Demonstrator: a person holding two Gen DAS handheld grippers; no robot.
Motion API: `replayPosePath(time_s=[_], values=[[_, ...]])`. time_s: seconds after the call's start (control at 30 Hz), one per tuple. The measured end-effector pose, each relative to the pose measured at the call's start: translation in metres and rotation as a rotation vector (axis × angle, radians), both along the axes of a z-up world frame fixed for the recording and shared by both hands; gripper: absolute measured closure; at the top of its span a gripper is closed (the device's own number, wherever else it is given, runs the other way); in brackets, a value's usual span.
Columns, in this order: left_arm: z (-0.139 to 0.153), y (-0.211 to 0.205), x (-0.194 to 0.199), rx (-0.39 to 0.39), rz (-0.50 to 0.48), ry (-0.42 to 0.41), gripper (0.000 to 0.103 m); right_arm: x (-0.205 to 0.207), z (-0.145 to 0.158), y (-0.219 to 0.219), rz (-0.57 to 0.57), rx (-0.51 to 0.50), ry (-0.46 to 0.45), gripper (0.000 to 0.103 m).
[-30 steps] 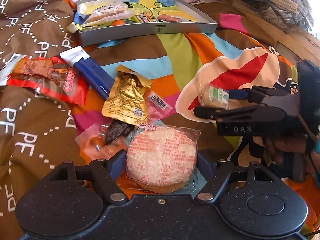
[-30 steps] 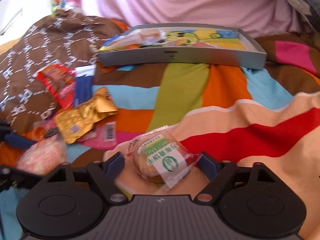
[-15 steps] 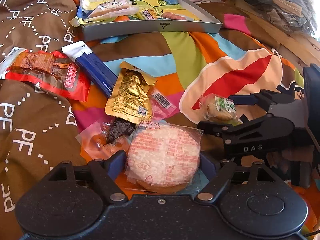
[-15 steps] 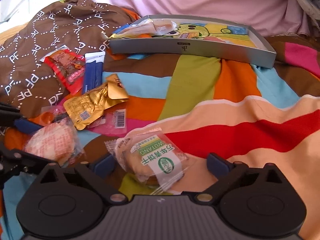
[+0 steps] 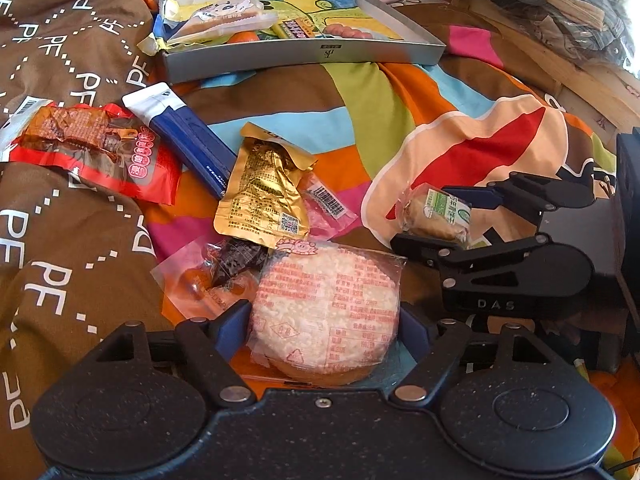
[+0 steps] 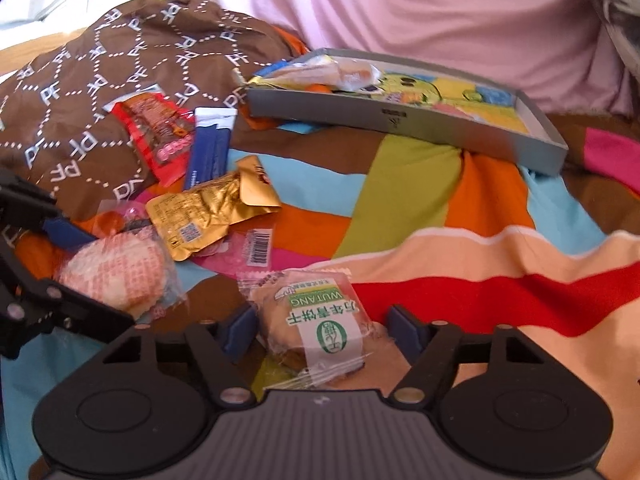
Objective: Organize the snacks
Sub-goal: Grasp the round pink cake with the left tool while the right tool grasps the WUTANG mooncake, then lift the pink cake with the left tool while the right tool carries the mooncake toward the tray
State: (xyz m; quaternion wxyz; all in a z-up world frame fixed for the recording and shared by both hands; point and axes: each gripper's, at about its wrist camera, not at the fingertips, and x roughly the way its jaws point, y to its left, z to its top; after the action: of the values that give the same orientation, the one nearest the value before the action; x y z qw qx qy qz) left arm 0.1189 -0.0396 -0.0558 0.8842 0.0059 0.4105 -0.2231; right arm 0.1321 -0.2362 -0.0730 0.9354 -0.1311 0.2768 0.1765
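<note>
A round rice cake in a clear printed wrapper (image 5: 326, 308) sits between the blue pads of my left gripper (image 5: 324, 332), which is shut on it. To its right, my right gripper (image 5: 428, 216) is shut on a small biscuit pack with a green label (image 5: 434, 216). In the right wrist view that biscuit pack (image 6: 316, 316) sits between the pads of the right gripper (image 6: 320, 328), and the rice cake (image 6: 116, 276) shows at the left. A grey shallow tray (image 5: 304, 58) at the back holds several snacks.
Loose on the striped bedspread lie a gold pouch (image 5: 264, 196), a blue stick pack (image 5: 184, 136), a red pack (image 5: 100, 152), a pink barcode pack (image 5: 328, 204) and a clear pack of dark sweets (image 5: 216, 272). A brown patterned quilt (image 5: 52, 60) bulges at the left.
The right gripper's pads stood wider half a second ago and have closed in on the biscuit pack. Both grippers shifted slightly with their snacks; the loose packs stayed put.
</note>
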Motion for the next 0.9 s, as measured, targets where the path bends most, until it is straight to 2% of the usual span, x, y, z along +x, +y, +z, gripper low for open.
replayPosePath(time_s=[0.23,0.43,0.6,0.9], values=[[0.0,-0.001,-0.001,-0.006,-0.001,-0.004,0.027,-0.006,-0.001,0.009,0.022,-0.049,-0.029,0.043],[0.001,-0.002,-0.002,0.005,-0.005,-0.015,0.027,0.001,-0.002,0.003,0.022,-0.006,0.023,0.044],[0.002,-0.001,-0.004,-0.012,-0.006,-0.023,0.027,0.011,-0.001,-0.007,0.008,0.079,0.1,0.042],[0.006,-0.002,-0.008,-0.032,-0.003,-0.052,0.027,-0.006,0.001,0.012,0.011,-0.036,-0.004,0.048]])
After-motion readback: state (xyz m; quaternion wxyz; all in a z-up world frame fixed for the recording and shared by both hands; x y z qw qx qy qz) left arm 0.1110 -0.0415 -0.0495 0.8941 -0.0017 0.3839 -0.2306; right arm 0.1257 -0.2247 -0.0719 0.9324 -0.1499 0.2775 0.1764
